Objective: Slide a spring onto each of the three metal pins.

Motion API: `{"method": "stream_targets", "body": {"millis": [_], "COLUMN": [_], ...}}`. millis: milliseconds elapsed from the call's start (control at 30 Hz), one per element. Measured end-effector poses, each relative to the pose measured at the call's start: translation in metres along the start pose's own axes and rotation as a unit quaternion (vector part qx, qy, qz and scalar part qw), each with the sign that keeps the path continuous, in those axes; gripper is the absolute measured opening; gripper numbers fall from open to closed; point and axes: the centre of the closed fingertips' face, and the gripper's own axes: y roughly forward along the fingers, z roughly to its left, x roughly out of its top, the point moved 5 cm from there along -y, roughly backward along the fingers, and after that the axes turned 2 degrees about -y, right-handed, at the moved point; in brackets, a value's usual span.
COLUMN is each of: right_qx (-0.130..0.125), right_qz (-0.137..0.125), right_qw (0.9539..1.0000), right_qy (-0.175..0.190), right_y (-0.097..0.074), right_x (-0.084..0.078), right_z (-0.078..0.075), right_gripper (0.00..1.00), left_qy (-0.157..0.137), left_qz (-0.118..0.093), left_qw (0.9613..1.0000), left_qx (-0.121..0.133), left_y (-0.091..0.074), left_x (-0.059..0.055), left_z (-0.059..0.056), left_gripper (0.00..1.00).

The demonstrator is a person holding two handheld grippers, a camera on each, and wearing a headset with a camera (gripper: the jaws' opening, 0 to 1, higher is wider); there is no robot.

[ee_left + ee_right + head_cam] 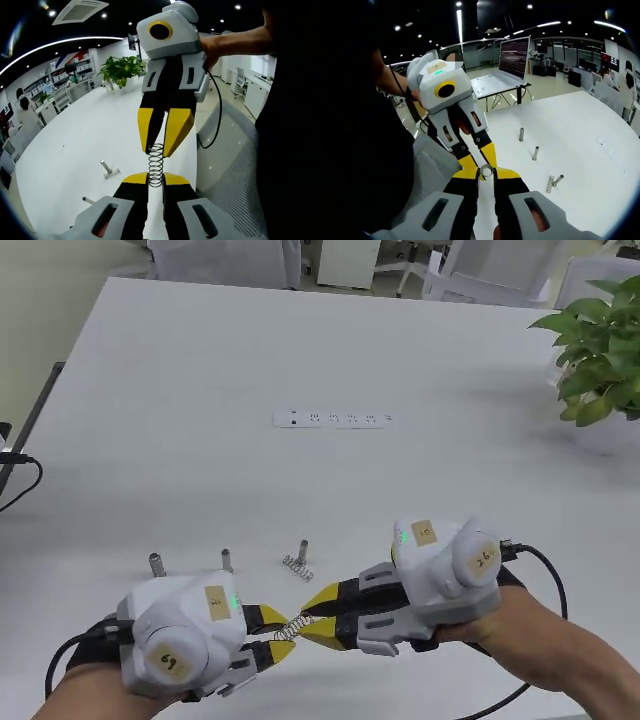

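Item: coil spring, held in the air over the near edge of the table. Its long axis runs straight from my left gripper to my right gripper, and both pairs of yellow jaws are pinched onto it, one at each end. Pins, three, upright: the near pin stands just beyond the held spring with a second spring at its foot; whether it is threaded on, I cannot tell. The middle pin and far-left pin stand bare, beyond and left of my tips, nearer my left gripper by my reckoning. Surface: white table, with a power strip at mid-depth and a potted plant at the right edge. Room: open office, ceiling lights.
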Motion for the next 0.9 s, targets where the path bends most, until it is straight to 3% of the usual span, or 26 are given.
{"method": "stream_targets", "body": {"millis": [367, 533, 900], "right_qx": [0.009, 0.017, 0.035], "right_qz": [0.047, 0.089, 0.126], "right_qw": [0.9980, 0.9928, 0.9836], "right_qy": [-0.040, -0.079, -0.124], "right_y": [-0.002, -0.002, 0.008], "right_x": [0.002, -0.001, -0.003], "right_z": [-0.001, -0.001, 0.002], "right_gripper": [0.13, 0.18, 0.19], "left_qy": [-0.005, -0.002, 0.010], "left_qz": [-0.009, -0.008, -0.006], "left_qw": [0.9999, 1.0000, 0.9999], "left_qx": [0.000, 0.000, -0.005], "left_y": [0.002, 0.001, 0.002], "left_x": [0.002, 0.002, 0.005], "left_z": [0.001, 0.001, -0.005], "left_gripper": [0.02, 0.02, 0.02]}}
